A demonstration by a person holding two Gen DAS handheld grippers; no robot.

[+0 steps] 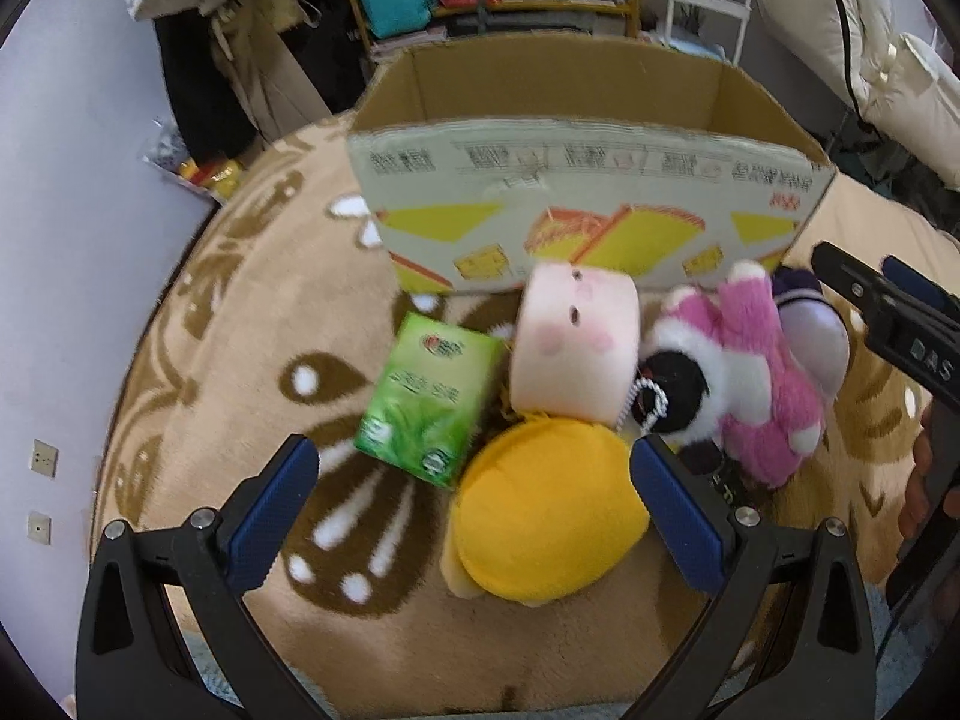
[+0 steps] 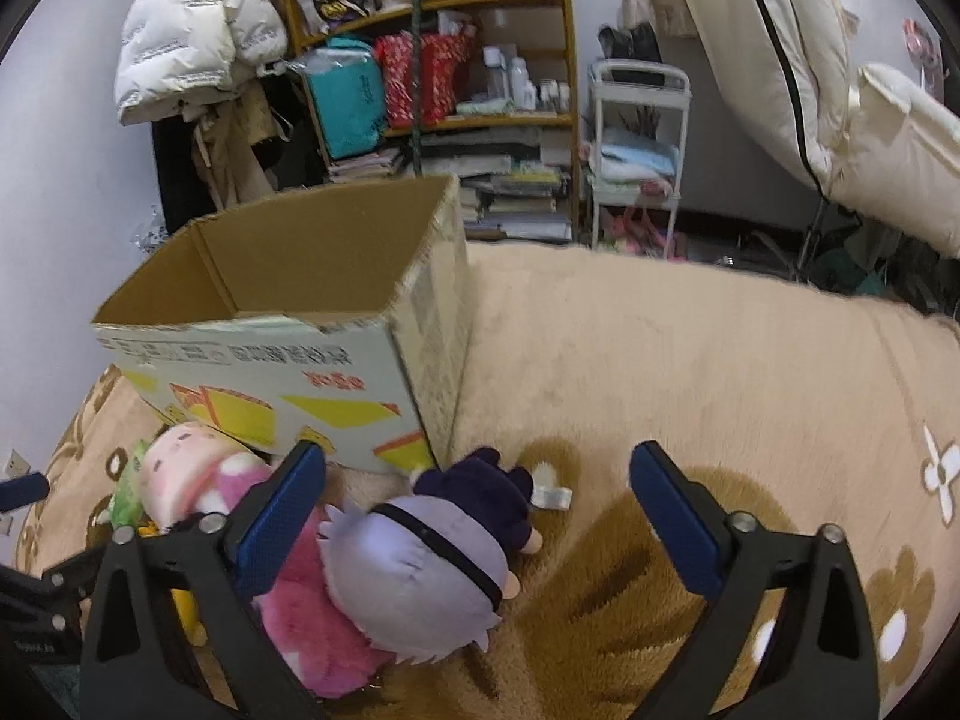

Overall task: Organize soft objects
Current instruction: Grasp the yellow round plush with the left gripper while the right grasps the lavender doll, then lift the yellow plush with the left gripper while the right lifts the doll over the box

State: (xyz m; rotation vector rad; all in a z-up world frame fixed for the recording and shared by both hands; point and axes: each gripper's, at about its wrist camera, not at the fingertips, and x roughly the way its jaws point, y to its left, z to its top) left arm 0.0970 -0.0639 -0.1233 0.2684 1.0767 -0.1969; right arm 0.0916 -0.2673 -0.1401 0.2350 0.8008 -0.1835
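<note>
Both grippers empty, jaws spread, above the toy pile in front of the box.

Your left gripper (image 1: 474, 516) hangs wide over the yellow toy (image 1: 543, 516); your right gripper (image 2: 480, 516) straddles the grey-haired doll (image 2: 420, 576). Around them on the blanket (image 2: 690, 360): green tissue pack (image 1: 429, 399), cream pillow toy (image 1: 573, 348), pink plush (image 1: 756, 384), all touching, with the open cardboard box (image 1: 576, 210) just behind. Risk: the toys overlap, so a closing finger may snag a neighbour; a low lift could catch the box's front wall.
</note>
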